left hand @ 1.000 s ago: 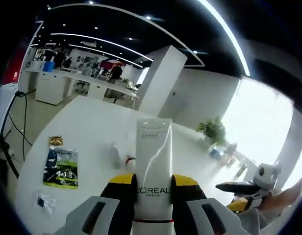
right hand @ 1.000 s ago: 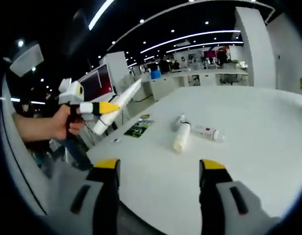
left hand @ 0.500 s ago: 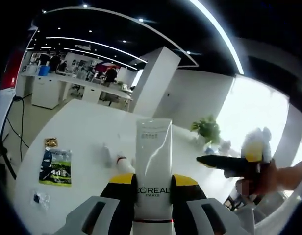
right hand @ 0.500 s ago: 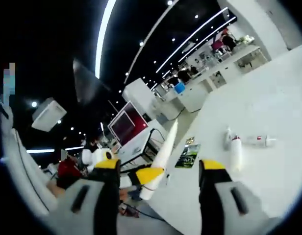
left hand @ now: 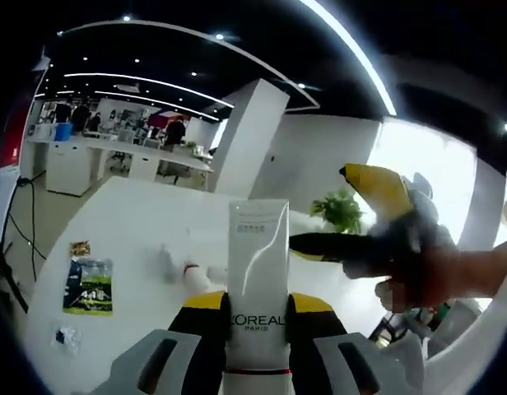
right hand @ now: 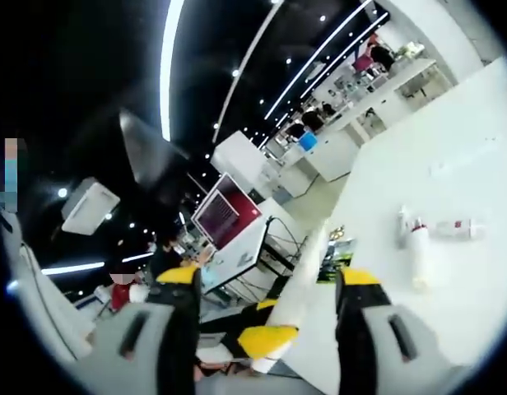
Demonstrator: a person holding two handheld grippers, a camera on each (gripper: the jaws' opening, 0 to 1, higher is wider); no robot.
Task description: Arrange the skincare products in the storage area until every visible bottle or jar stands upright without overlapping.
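My left gripper point(left hand: 258, 309) is shut on a white L'Oreal tube point(left hand: 258, 263), held upright above the white table point(left hand: 138, 214). My right gripper point(left hand: 319, 206) comes in from the right, jaws apart, its tips just right of the tube's upper end. In the right gripper view my right gripper point(right hand: 270, 284) stands open, and the tube point(right hand: 307, 284) slants up between its jaws, with the left gripper point(right hand: 262, 329) holding it below. Whether the jaws touch the tube I cannot tell. Two white bottles point(left hand: 196, 276) point(left hand: 165, 262) lie on their sides on the table; they are also the bottles point(right hand: 418, 255) in the right gripper view.
A green packet point(left hand: 87, 285) and a small brown packet point(left hand: 82, 246) lie near the table's left edge, with a small wrapped item point(left hand: 64, 336) nearer. A hand point(left hand: 451, 276) grips the right gripper. A potted plant point(left hand: 340, 210) stands beyond the table. Desks and people fill the far room.
The right gripper has swung in from the right and now sits close beside the tube's top. The left gripper still holds the tube. The bottles on the table have not moved.
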